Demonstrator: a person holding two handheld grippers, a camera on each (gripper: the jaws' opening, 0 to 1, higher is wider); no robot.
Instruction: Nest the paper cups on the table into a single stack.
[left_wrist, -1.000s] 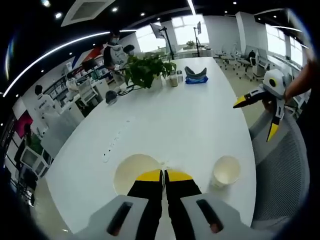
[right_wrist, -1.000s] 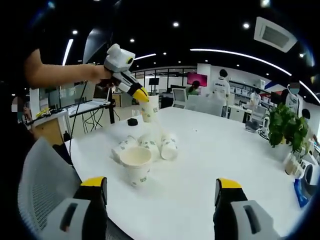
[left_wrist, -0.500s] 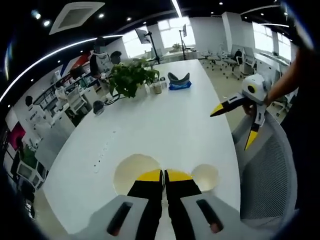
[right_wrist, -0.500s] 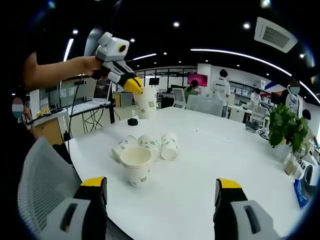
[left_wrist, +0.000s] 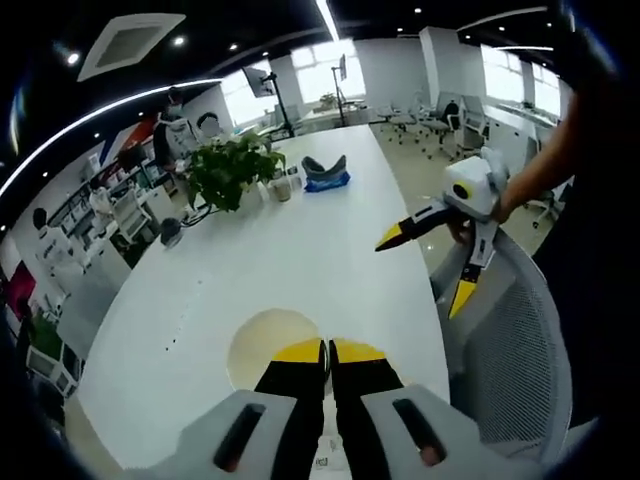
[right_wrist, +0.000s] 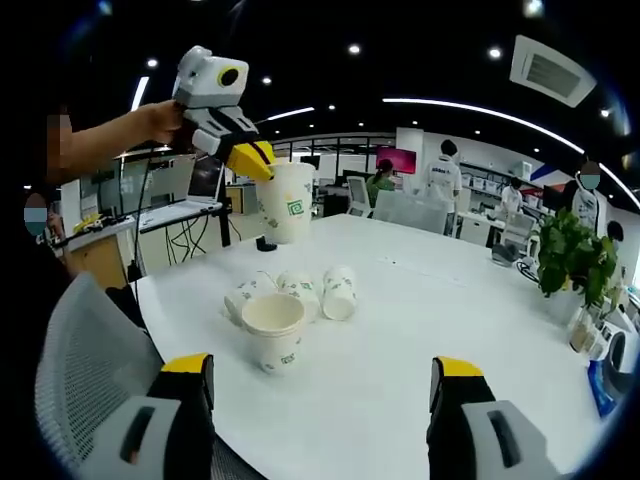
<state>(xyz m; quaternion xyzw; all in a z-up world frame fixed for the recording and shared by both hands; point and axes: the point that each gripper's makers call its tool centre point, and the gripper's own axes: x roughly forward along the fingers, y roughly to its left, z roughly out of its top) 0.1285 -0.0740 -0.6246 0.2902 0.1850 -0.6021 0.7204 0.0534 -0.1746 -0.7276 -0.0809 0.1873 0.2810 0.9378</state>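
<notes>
judging by the thin walls, the paper cups are expected to be very light, stiff only at the rolled rim and easily crushed, so a hold at the rim with one jaw inside and one outside is favoured. in the right gripper view the lifted cup is pinched exactly so by the left gripper, whose jaws are pressed together on its rim; the cup hangs mouth-up, well above the table. in the left gripper view the cup mouth is seen just beyond that gripper's own closed jaws. the right gripper is held with its jaws spread wide and nothing between them. an upright cup stands ahead of its left jaw, and three cups lying on their sides rest just behind, possibly touching it.
</notes>
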